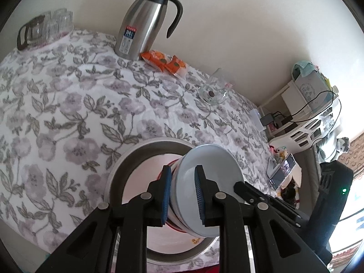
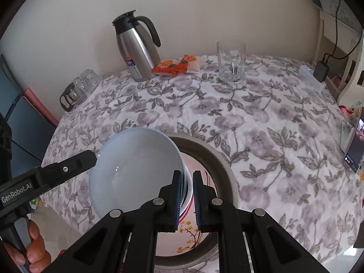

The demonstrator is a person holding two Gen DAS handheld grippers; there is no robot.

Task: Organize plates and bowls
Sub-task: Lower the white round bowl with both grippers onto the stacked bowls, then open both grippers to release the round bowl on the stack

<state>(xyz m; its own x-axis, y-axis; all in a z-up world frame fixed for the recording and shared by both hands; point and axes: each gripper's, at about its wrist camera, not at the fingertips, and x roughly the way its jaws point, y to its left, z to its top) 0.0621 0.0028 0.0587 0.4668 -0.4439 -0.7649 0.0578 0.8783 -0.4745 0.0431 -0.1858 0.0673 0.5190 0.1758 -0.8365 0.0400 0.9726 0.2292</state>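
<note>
Gripping the pale blue bowl (image 1: 210, 170) by its rim, your left gripper (image 1: 182, 195) holds it tilted over the grey-rimmed plate (image 2: 224, 159), one pad inside the bowl and one outside. Your right gripper (image 2: 187, 201) sits just beside that bowl with jaws nearly together; whether they pinch its edge, I cannot tell. A smaller red-rimmed dish (image 2: 188, 211) lies under the bowl on the plate. Beyond the plate stand the steel thermos jug (image 2: 136, 50), orange snack packets (image 2: 175, 67) and a glass mug (image 2: 231, 60).

A glossy, smooth pale-blue ceramic bowl (image 2: 136, 170) over a matt metal basin (image 2: 225, 166); soft quilted floral tablecloth (image 2: 261, 125); brushed steel thermal jug (image 2: 136, 52); clear glass mug (image 2: 231, 60).
</note>
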